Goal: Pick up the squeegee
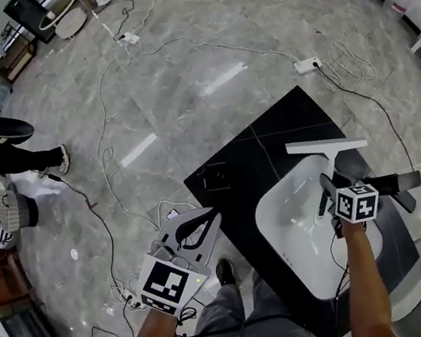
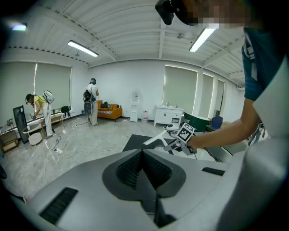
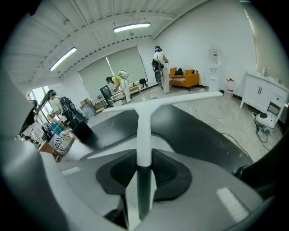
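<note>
- White and T-shaped, the smooth plastic squeegee is up in the air above the basin. Its long flat blade bar lies crosswise at the far end, and its round white stem gives way to a dark grip section lower down.
- The right gripper is clamped on that dark section, with its ribbed black pads pressing the stem from both sides.
- On this gripper sits a cube whose faces carry square black-and-white marker patterns. These blocky patterns are the only print we can make out.
- Beneath the squeegee lies a glossy white basin with rounded corners, set into a matte black rectangular countertop.
- The left gripper, of pale grey plastic with ribbed black pads, is clenched: its pads meet in a narrow V with nothing between them. We see it to the left of the countertop, over the floor, and it bears a marker cube of its own.
- Polished grey stone-look floor mirrors the ceiling lights in bright streaks.
- Thin white cables loop across the floor, and a white power strip lies beyond the countertop's far corner.
</note>
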The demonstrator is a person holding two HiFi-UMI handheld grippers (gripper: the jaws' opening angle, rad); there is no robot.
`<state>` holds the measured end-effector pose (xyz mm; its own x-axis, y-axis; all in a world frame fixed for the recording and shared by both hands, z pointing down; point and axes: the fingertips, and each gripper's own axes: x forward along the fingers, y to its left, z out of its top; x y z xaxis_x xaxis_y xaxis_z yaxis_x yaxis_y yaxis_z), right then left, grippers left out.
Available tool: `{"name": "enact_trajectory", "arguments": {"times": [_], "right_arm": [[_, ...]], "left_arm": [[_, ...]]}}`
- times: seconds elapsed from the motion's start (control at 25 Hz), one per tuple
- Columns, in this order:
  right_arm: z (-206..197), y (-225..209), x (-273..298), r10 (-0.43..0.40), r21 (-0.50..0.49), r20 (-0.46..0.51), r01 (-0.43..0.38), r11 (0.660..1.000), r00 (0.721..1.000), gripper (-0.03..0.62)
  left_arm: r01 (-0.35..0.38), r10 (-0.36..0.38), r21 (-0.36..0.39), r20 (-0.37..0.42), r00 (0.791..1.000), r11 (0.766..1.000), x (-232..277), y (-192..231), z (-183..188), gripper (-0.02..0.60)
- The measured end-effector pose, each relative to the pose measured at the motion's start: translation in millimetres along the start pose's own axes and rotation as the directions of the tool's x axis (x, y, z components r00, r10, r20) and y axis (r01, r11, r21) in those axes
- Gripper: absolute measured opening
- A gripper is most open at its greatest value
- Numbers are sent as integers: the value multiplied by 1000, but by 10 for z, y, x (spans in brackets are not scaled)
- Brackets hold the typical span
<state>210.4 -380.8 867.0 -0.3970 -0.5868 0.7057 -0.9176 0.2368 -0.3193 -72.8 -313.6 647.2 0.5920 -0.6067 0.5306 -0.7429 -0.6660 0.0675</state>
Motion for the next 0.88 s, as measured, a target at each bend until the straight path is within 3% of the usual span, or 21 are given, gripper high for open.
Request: {"name": "enact_trajectory", "arguments": {"times": [0.4, 0.88], "right_arm": [[583, 671, -933, 16, -57, 137, -9, 998, 990, 104], [1390, 1781, -2140, 72, -195, 305, -11, 981, 950, 104]], "left_arm": [[-34, 30, 56, 76, 997, 998, -698, 121, 438, 3], [-52, 32, 94, 205, 978, 994, -1589, 172, 922, 3]]}}
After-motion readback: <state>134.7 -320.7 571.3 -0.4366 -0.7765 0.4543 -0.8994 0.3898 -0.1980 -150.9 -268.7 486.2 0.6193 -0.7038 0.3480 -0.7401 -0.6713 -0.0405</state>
